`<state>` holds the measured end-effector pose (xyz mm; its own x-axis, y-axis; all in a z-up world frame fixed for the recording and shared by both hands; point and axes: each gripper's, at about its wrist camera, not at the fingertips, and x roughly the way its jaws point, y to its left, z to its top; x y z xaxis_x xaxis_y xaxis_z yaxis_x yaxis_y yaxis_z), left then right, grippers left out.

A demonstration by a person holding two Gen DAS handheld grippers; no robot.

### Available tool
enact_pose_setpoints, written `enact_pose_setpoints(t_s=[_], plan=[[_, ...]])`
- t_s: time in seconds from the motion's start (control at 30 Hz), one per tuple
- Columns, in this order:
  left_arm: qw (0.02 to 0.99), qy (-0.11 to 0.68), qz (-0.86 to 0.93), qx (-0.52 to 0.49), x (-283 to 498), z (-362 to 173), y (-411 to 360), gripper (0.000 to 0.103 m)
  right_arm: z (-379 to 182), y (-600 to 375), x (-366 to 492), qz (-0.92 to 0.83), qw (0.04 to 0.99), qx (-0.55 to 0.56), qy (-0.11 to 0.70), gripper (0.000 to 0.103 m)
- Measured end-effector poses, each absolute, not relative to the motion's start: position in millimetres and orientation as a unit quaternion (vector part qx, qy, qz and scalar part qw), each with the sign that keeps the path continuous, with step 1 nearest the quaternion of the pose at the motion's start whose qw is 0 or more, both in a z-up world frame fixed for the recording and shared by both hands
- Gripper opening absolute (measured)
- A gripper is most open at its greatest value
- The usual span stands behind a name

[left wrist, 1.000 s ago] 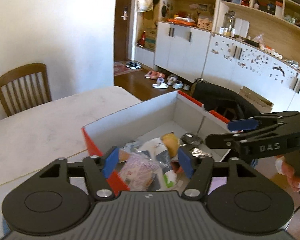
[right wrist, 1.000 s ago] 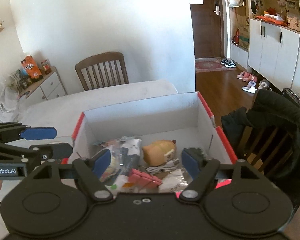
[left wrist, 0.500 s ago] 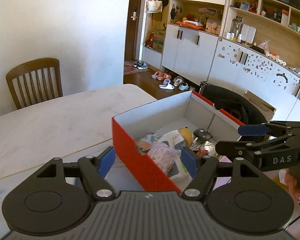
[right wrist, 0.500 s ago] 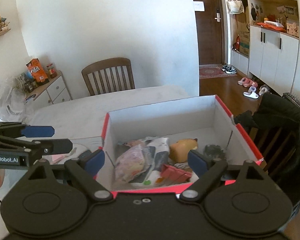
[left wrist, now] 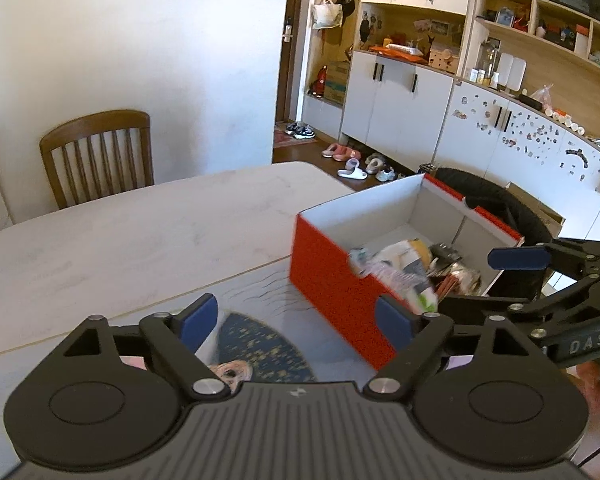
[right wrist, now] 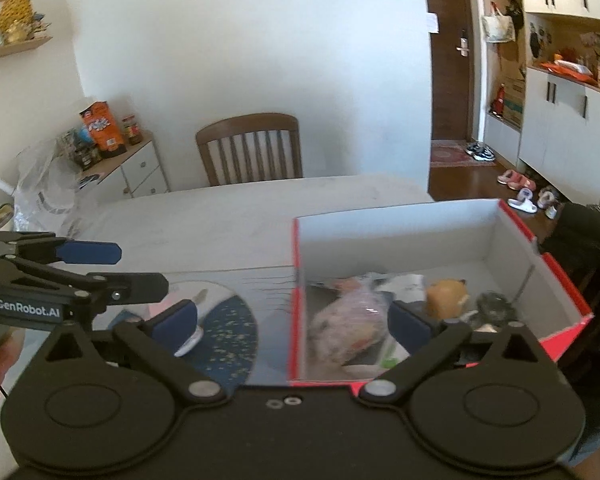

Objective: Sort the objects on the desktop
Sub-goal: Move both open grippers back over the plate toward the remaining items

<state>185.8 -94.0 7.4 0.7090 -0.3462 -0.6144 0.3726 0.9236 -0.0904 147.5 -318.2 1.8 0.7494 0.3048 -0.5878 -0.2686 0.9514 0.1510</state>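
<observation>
While both grippers hang empty with jaws spread wide, the left gripper (left wrist: 296,320) is over a blue mat (left wrist: 260,350) and the right gripper (right wrist: 294,320) over the red box (right wrist: 548,276), which holds mixed items on the worktop (left wrist: 120,240).

We cannot make out the wrapped items (right wrist: 354,326) heaped in the red box (left wrist: 332,280); they are smeared by blur. The box's near right corner hides behind the right gripper (right wrist: 292,322). A dark blue speckled mat (left wrist: 260,348) is partly covered by the left gripper (left wrist: 296,318), and the pink thing (right wrist: 160,312) at its far left stays unclear
</observation>
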Motion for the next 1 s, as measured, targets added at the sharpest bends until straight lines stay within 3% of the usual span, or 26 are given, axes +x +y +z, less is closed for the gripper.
enact_pose_setpoints(t_s=[0.2,0.67,1.0], plan=[[0.925,0.335,-0.178,0.026,186,-9,-60,0.101,-6,-288,145,0.156,0.933,0.027,0.322,0.102],[0.920,0.360,-0.150,0.048,215,-65,9,0.101,-49,-217,161,0.168,0.921,-0.014,0.352,0.101],[0.910,0.381,-0.152,0.062,253,-108,18,0.101,-81,-185,181,0.180,0.910,-0.050,0.369,0.095]])
